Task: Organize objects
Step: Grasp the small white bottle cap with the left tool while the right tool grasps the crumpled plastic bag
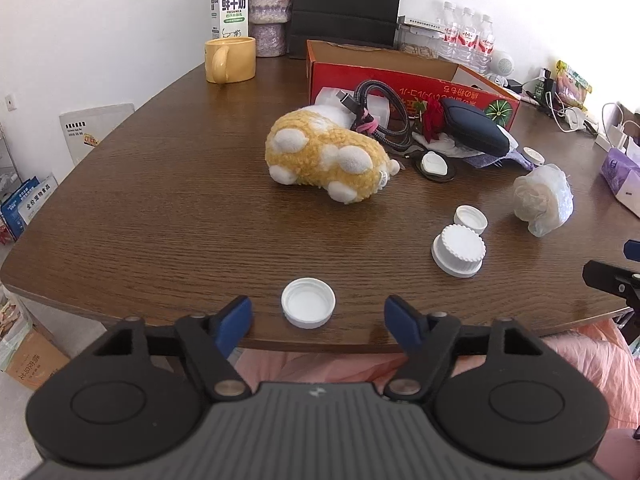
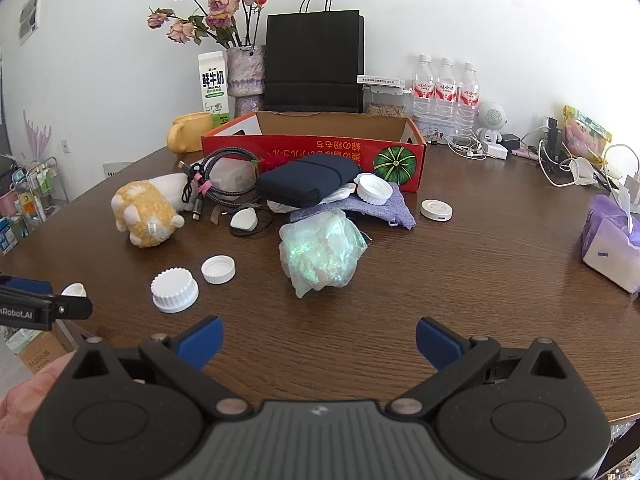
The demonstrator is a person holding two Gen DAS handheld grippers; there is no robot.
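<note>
Milk carton point(image 1: 229, 4): "鲜牛奶", "FRESH MILK". Left tool's arm point(image 2: 24, 312): "nRobot.AI". Red box point(image 2: 320, 152): inverted print, unreadable.

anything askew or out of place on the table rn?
Yes. The plush toy lies tipped on its side. Three white caps sit loose: one rim-up near the table edge between the open left gripper's fingers, a ridged cap and a smaller one apart. A cable and pouch are heaped against the red box.

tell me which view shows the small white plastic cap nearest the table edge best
The left wrist view: the small white plastic cap lies whole, open side up, between that gripper's fingers. In the right wrist view it is mostly hidden behind the left gripper.
</note>
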